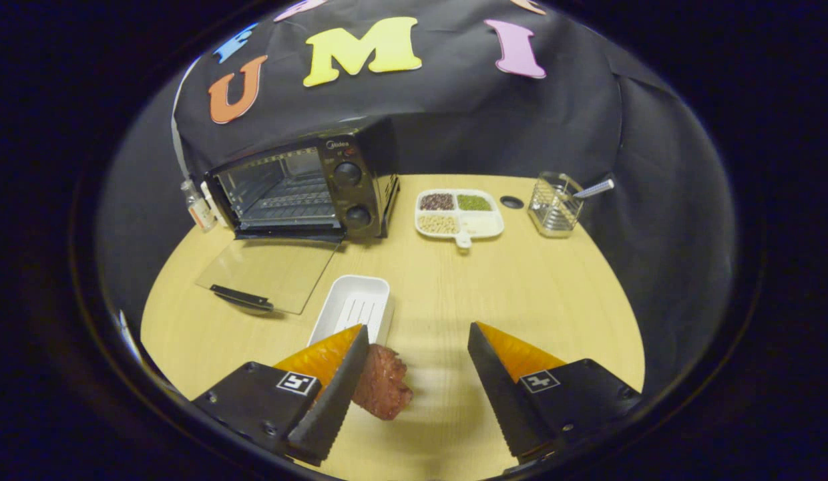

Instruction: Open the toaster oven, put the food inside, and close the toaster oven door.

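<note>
The black toaster oven (300,190) stands at the far left of the wooden table, well beyond the fingers. Its glass door (267,274) is folded down flat, dark handle (240,297) towards me, and the wire rack inside is bare. A reddish-brown piece of food (382,382) rests against the inner face of the left finger. A wide gap separates it from the right finger. My gripper (419,329) is open, low over the table's near part. Just ahead of the left fingertip lies an empty white tray (357,307).
A white divided plate (459,214) of beans and grains sits right of the oven. Further right stands a wire holder (554,204) with a utensil in it. A small bottle (195,207) is left of the oven. A dark round spot (512,202) marks the table.
</note>
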Demonstrator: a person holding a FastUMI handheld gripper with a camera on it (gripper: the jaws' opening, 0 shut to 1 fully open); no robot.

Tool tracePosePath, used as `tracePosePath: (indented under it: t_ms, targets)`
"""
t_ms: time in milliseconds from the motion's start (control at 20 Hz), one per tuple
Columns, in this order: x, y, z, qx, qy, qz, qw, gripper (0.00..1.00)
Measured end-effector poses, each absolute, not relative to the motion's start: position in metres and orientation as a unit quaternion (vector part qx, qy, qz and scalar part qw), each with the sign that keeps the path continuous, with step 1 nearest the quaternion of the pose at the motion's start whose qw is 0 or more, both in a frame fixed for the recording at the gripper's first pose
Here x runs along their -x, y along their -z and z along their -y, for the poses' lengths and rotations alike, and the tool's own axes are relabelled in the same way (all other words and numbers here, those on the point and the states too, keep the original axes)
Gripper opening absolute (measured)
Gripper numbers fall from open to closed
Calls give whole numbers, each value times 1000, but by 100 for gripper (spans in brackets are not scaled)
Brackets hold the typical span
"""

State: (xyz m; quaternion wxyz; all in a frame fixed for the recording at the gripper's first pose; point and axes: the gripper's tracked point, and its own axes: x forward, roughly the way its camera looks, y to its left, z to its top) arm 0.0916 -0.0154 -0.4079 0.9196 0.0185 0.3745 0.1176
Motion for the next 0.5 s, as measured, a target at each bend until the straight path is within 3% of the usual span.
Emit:
tracePosePath:
  t_ms: [250,400,500]
  targets:
    - [-71,426,-3,-134,-186,-432,872,75]
    - [-62,426,-15,-217,-218,-463,832,47]
    - [-62,424,-12,-260,-221,-473,812,34]
